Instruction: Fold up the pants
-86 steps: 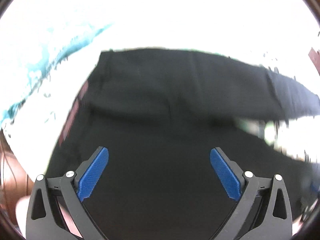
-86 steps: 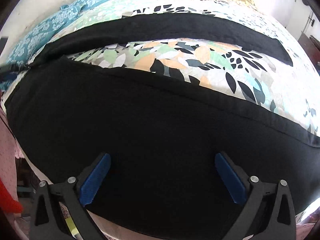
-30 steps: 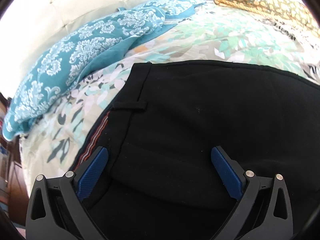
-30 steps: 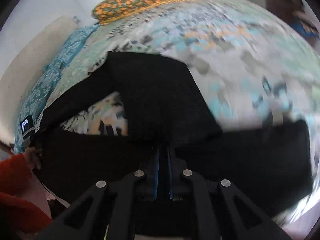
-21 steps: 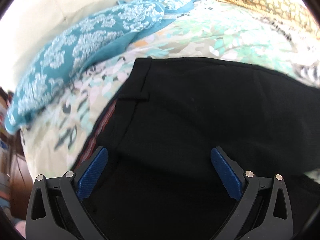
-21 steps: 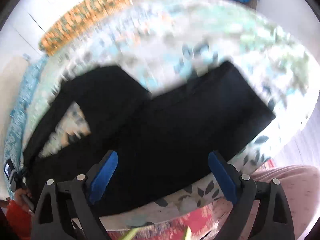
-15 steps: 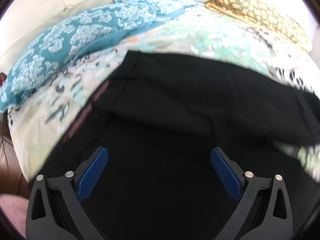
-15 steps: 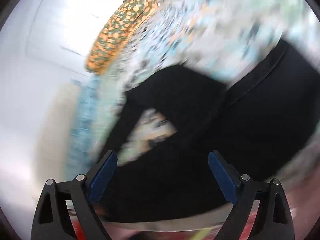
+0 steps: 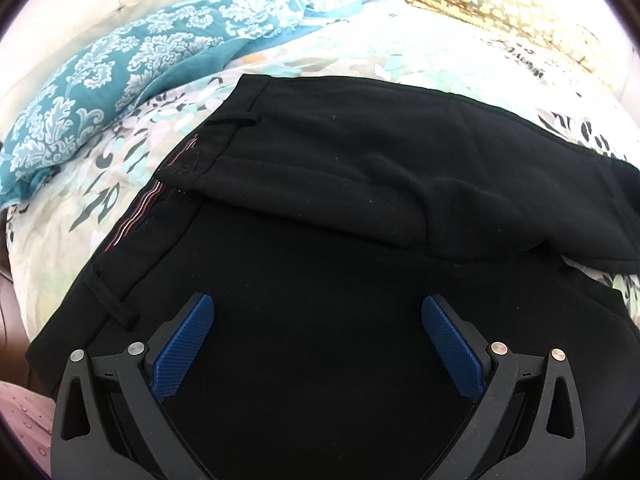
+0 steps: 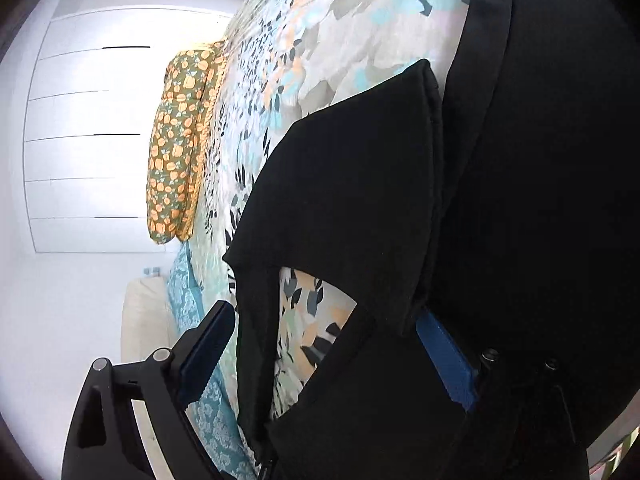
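**Pant leg released, right gripper rolled**

Since a second ago, the right gripper (image 10: 320, 356) has been opened from clamped to wide; nothing is pinched, though cloth lies between its jaws. The left gripper (image 9: 318, 346) is held wide open, empty, over the black pants (image 9: 360, 208), which lie half-folded on the floral bedspread (image 9: 80, 200). Farther off, a teal pillow (image 9: 120, 68) is seen.

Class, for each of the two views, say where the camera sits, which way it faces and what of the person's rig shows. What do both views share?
Left wrist: on the left tongs, angled down at the pants waistband; both open fingers show.
Right wrist: on the right tongs, rolled sideways, facing along the bed; fingers apart, gripping nothing.
Shared: pants, floral bedspread, teal pillow, orange-patterned pillow.
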Demonstrator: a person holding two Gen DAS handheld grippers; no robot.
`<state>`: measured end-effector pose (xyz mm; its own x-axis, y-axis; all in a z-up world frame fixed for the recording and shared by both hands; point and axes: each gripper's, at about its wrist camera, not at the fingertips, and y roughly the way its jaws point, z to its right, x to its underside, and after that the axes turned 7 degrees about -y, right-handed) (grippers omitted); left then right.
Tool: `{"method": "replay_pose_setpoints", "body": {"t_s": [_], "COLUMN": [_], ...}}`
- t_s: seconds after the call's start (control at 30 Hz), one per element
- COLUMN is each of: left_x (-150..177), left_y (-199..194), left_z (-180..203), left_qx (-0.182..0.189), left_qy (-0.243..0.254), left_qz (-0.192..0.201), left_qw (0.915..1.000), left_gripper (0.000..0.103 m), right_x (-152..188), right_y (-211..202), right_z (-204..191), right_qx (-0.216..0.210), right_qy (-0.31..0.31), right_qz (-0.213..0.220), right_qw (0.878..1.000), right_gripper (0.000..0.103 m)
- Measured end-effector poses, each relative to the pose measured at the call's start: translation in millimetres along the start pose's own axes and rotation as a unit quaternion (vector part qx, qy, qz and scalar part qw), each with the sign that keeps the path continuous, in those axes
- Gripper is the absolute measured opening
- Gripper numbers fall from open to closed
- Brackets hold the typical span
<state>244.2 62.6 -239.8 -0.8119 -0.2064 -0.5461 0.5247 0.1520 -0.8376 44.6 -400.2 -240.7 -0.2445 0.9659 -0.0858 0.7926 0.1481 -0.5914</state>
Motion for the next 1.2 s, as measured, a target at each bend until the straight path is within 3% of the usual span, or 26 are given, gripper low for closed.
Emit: {"method": "replay_pose_setpoints", "body": {"t_s": [0.1,0.23,0.33,0.47,0.57,0.83,0.93,1.03,1.2], "left_x": [0.2,0.8,1.1,3.3,3.2,3.5,0.0,-8.2,-52.9], "left_y": [0.3,0.6,0.6,-0.2,-0.3,-1.4,-4.5,-13.1,-41.0], "left_z": [-0.1,-2.5,-2.6,-1.8,-1.7,-1.6,0.6,9.3,41.0], "left_qx": [-0.001,-0.001,-0.001,-0.005,-0.006,-0.011,-0.014,0.056,0.183], "left_qy": [0.001,0.0,0.001,0.002,0.003,0.002,0.007,0.015,-0.009], "left_qz": [0.001,0.002,0.002,0.005,0.006,0.0,-0.029,-0.089,-0.097], "left_qw": [1.0,1.0,1.0,1.0,1.0,0.9999,0.9995,0.9944,0.9783], "left_gripper": [0.103,0.103,0.103,0.103,0.103,0.103,0.103,0.102,0.102], "right_x": [-16.2,-24.8,-33.8,-40.6,-35.1,-21.8,-21.3,-21.2,-18.9], "right_y": [-10.2,-12.6,-31.3,-66.1,-105.9,-199.2,-210.5,-208.8,-197.5], "right_z": [5.6,14.5,7.1,-7.1,-23.3,-20.1,-9.4,-7.2,-23.4], "right_qx": [0.024,0.056,0.066,0.047,0.05,0.114,0.134,0.126,0.126], "right_qy": [0.007,-0.01,-0.063,-0.112,-0.178,-0.267,-0.272,-0.273,-0.31], "right_qz": [0.02,0.028,0.039,0.038,0.042,0.073,0.084,0.086,0.094], "right_qw": [0.999,0.998,0.995,0.992,0.982,0.954,0.949,0.95,0.938], "right_gripper": [0.068,0.019,0.019,0.019,0.018,0.018,0.018,0.018,0.018]}}
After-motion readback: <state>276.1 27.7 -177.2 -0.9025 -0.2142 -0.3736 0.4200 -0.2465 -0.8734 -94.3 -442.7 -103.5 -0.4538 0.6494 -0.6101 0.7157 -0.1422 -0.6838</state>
